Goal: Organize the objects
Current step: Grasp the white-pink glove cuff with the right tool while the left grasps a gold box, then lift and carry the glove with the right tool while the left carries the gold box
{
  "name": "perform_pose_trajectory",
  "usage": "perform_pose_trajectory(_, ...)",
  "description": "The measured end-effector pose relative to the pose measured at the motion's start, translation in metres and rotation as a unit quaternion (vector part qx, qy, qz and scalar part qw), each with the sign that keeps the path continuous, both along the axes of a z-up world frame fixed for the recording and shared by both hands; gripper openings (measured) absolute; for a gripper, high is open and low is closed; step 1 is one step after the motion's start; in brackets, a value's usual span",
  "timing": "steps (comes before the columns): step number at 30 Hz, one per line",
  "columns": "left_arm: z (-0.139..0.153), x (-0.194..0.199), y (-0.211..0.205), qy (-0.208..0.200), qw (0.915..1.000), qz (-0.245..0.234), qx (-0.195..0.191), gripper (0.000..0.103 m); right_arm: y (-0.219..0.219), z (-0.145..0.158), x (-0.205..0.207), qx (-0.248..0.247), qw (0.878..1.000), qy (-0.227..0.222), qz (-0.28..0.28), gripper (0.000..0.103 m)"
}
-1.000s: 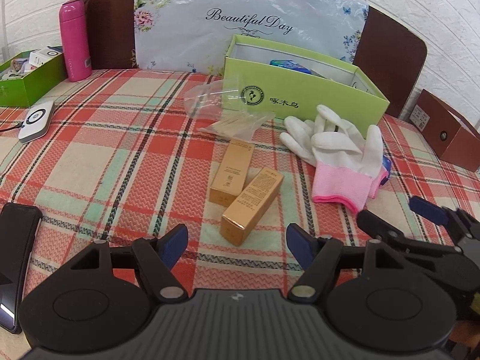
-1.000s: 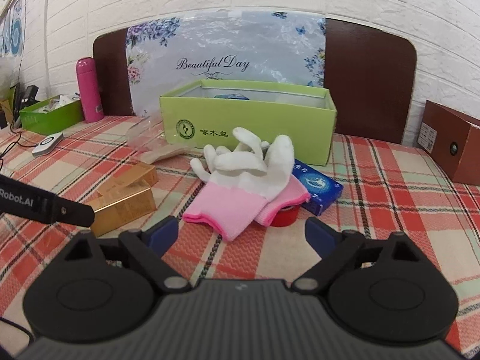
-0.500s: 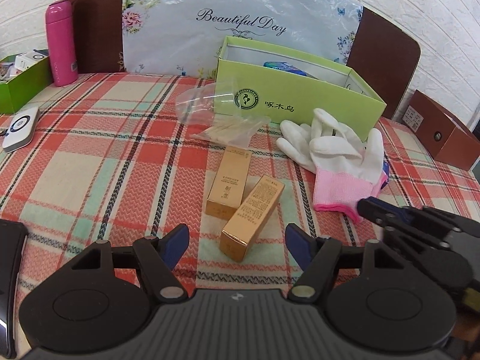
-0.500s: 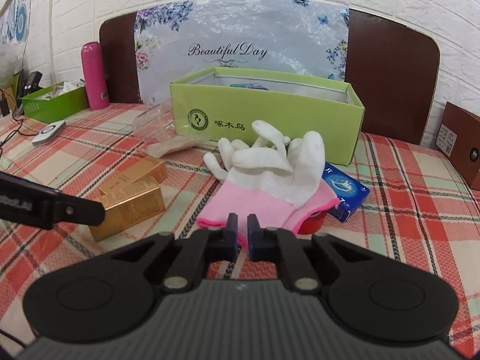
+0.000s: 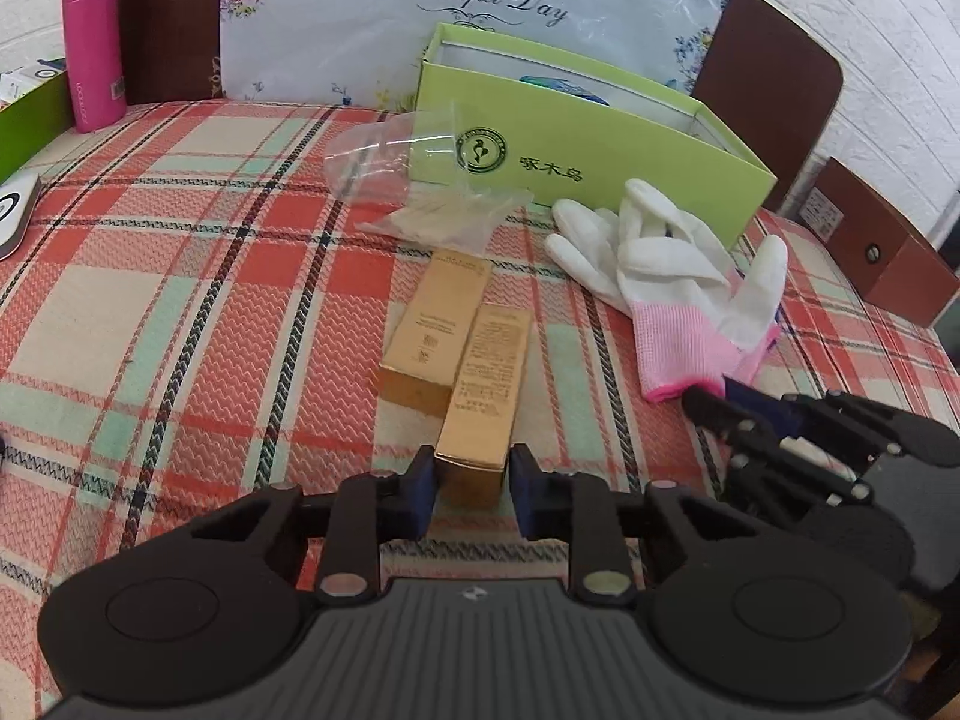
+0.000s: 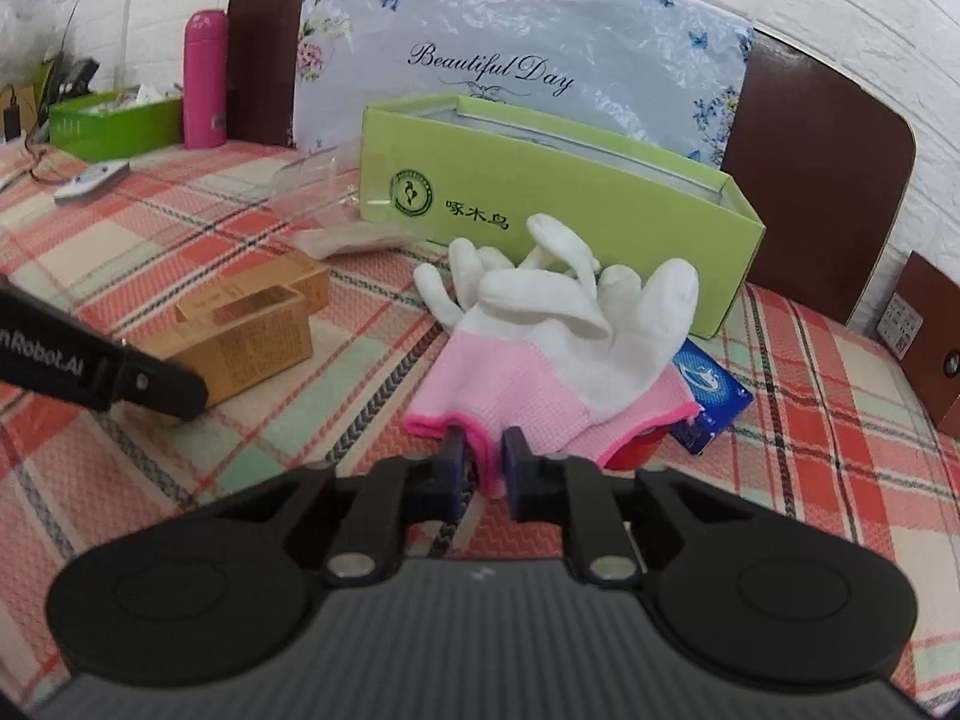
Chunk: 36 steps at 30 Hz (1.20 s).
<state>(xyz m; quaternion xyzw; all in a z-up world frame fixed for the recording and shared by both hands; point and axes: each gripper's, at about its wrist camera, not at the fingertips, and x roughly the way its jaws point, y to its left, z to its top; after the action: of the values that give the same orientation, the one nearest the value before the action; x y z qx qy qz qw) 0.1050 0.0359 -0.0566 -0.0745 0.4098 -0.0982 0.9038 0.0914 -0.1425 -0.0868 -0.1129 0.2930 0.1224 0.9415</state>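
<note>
Two gold boxes lie side by side on the plaid tablecloth [image 5: 180, 300]. My left gripper [image 5: 471, 483] is closing on the near end of the right gold box [image 5: 486, 372], and its pads touch both sides. The other gold box [image 5: 438, 324] rests just to the left of it. White gloves with pink cuffs [image 6: 540, 348] lie in front of the open green box [image 6: 540, 192]. My right gripper [image 6: 483, 462] is shut on the near pink cuff. One of the left gripper's fingers [image 6: 150, 384] shows by the gold boxes [image 6: 252, 330].
A clear plastic bag [image 5: 420, 180] lies beside the green box [image 5: 588, 144]. A blue packet [image 6: 708, 396] and a red object [image 6: 636, 447] sit under the gloves. A pink bottle [image 5: 93, 42] and a green tray [image 6: 108, 120] stand far left, and a brown box [image 5: 882, 258] far right.
Both grippers moved forward and down. The left jaws went from wide open to closed on the gold box's end. The right jaws shut, then reached the pink cuff, which now sits between them.
</note>
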Motion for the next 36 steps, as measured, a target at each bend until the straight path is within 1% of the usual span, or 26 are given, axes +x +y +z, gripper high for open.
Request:
perform_pose_trajectory(3, 0.004, -0.016, -0.002, -0.002, 0.9994, -0.031, 0.012, 0.024, -0.017, 0.016, -0.019, 0.042, 0.999, -0.001, 0.006, 0.009)
perform_pose_trajectory(5, 0.004, -0.029, -0.003, 0.004, 0.9984, -0.054, 0.016, 0.024, -0.032, 0.027, -0.037, 0.069, 0.997, 0.014, 0.022, 0.009)
perform_pose_trajectory(6, 0.003, -0.036, -0.002, 0.009, 0.9978, -0.063, 0.015, 0.024, -0.039, 0.030, -0.048, 0.075, 0.996, 0.026, 0.034, 0.009)
perform_pose_trajectory(8, 0.002, -0.048, -0.002, 0.016, 0.9968, -0.078, 0.010, 0.024, -0.051, 0.030, -0.069, 0.072, 0.995, 0.052, 0.047, 0.009)
perform_pose_trajectory(10, 0.000, -0.053, -0.003, 0.018, 0.9966, -0.080, 0.008, 0.025, -0.064, 0.023, -0.084, 0.074, 0.992, 0.097, 0.046, 0.019)
perform_pose_trajectory(11, 0.000, -0.053, -0.004, 0.018, 0.9968, -0.077, 0.011, 0.026, -0.070, 0.020, -0.088, 0.084, 0.989, 0.115, 0.041, 0.037)
perform_pose_trajectory(12, 0.001, -0.052, -0.006, 0.015, 0.9972, -0.072, 0.014, 0.033, -0.076, 0.018, -0.091, 0.099, 0.987, 0.123, 0.035, 0.060)
perform_pose_trajectory(13, 0.001, -0.051, -0.008, 0.011, 0.9977, -0.065, 0.018, 0.045, -0.080, 0.017, -0.094, 0.117, 0.985, 0.124, 0.027, 0.070)
perform_pose_trajectory(14, 0.001, -0.049, -0.010, 0.009, 0.9982, -0.055, 0.022, 0.051, -0.084, 0.018, -0.093, 0.132, 0.983, 0.122, 0.018, 0.080)
perform_pose_trajectory(15, 0.003, -0.047, -0.012, 0.004, 0.9985, -0.049, 0.026, 0.056, -0.085, 0.020, -0.091, 0.145, 0.982, 0.119, 0.009, 0.080)
perform_pose_trajectory(17, 0.004, -0.043, -0.016, -0.001, 0.9986, -0.047, 0.026, 0.056, -0.083, 0.023, -0.082, 0.158, 0.982, 0.107, -0.002, 0.080)
perform_pose_trajectory(19, 0.004, -0.038, -0.018, -0.002, 0.9986, -0.050, 0.017, 0.055, -0.077, 0.023, -0.068, 0.159, 0.982, 0.098, -0.016, 0.081)
perform_pose_trajectory(20, 0.003, -0.036, -0.019, 0.000, 0.9985, -0.054, 0.013, 0.049, -0.073, 0.021, -0.058, 0.152, 0.983, 0.100, -0.023, 0.081)
perform_pose_trajectory(21, 0.002, -0.035, -0.021, 0.005, 0.9984, -0.056, 0.011, 0.037, -0.069, 0.019, -0.050, 0.143, 0.984, 0.101, -0.026, 0.081)
perform_pose_trajectory(23, -0.001, -0.033, -0.023, 0.011, 0.9984, -0.055, 0.013, 0.036, -0.058, 0.011, -0.037, 0.122, 0.987, 0.102, -0.035, 0.081)
perform_pose_trajectory(25, -0.002, -0.033, -0.023, 0.011, 0.9985, -0.052, 0.015, 0.036, -0.051, 0.006, -0.033, 0.123, 0.987, 0.104, -0.028, 0.077)
perform_pose_trajectory(26, -0.002, -0.033, -0.024, 0.008, 0.9986, -0.050, 0.018, 0.036, -0.047, 0.004, -0.033, 0.119, 0.988, 0.099, -0.025, 0.071)
perform_pose_trajectory(28, -0.004, -0.031, -0.025, 0.010, 0.9985, -0.048, 0.023, 0.037, -0.037, 0.002, -0.035, 0.089, 0.992, 0.086, -0.021, 0.055)
perform_pose_trajectory(29, -0.004, -0.030, -0.025, 0.009, 0.9986, -0.048, 0.020, 0.037, -0.033, 0.002, -0.037, 0.076, 0.994, 0.079, -0.016, 0.038)
perform_pose_trajectory(30, -0.004, -0.029, -0.025, 0.009, 0.9985, -0.050, 0.019, 0.036, -0.032, 0.003, -0.039, 0.076, 0.994, 0.076, -0.010, 0.023)
perform_pose_trajectory(31, -0.004, -0.029, -0.025, 0.008, 0.9985, -0.052, 0.016, 0.032, -0.033, 0.004, -0.040, 0.085, 0.993, 0.078, -0.007, 0.018)
perform_pose_trajectory(33, -0.004, -0.029, -0.025, 0.008, 0.9985, -0.052, 0.018, 0.025, -0.037, 0.005, -0.041, 0.101, 0.991, 0.082, -0.009, 0.014)
perform_pose_trajectory(36, -0.004, -0.029, -0.022, 0.007, 0.9988, -0.049, 0.005, 0.025, -0.042, 0.010, -0.040, 0.121, 0.989, 0.087, -0.009, 0.013)
